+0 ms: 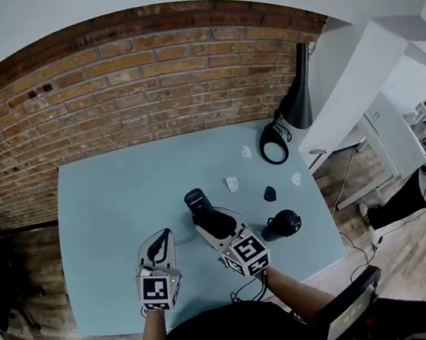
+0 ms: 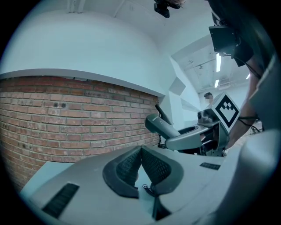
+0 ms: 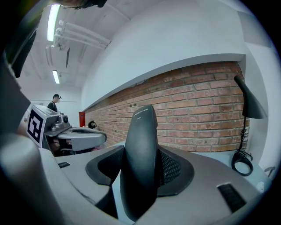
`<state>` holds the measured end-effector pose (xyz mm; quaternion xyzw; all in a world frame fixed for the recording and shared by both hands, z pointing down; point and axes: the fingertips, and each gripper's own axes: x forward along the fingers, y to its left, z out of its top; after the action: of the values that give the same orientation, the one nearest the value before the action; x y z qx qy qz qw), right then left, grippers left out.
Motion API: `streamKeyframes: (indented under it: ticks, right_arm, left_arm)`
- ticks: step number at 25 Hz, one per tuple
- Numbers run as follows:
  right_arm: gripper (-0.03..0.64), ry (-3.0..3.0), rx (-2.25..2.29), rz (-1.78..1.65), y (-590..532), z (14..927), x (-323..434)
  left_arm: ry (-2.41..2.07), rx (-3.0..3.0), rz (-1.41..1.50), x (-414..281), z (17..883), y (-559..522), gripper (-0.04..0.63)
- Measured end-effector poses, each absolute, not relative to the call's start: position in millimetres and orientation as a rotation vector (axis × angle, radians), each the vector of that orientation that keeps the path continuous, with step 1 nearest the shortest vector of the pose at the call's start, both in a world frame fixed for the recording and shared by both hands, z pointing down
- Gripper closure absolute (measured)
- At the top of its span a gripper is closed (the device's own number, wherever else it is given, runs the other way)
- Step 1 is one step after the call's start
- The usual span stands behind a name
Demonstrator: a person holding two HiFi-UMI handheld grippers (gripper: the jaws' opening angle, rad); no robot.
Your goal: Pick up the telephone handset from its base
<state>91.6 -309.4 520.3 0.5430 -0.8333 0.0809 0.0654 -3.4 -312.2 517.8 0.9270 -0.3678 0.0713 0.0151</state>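
Note:
The black telephone handset (image 1: 203, 210) stands tilted between the jaws of my right gripper (image 1: 214, 222), over the pale blue table (image 1: 109, 211). In the right gripper view the handset (image 3: 141, 158) fills the gap, with both ribbed pads (image 3: 169, 169) against its sides. A black round stand (image 1: 283, 224), apparently the base, sits just right of that gripper, apart from the handset. My left gripper (image 1: 160, 243) hovers beside it on the left. Its pads meet at the tips with nothing between them (image 2: 141, 151). The left gripper view also catches the handset (image 2: 160, 125) held in the right gripper.
A brick wall (image 1: 146, 88) backs the table. A black lamp (image 1: 297, 98) and a coiled cable (image 1: 274, 145) stand at the far right corner. Small white pieces (image 1: 232, 184) and a small black piece (image 1: 270, 193) lie right of the handset. The table's front edge is near me.

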Motion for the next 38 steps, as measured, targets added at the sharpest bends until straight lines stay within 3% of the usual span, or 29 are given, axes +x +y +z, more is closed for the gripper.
streamKeyframes:
  ticks: [38]
  right_arm:
    - [0.383,-2.503,1.544,0.284,-301.9,539.8,74.4]
  left_arm:
    - [-1.15,2.862,0.228,-8.9,525.2,-310.5,0.571]
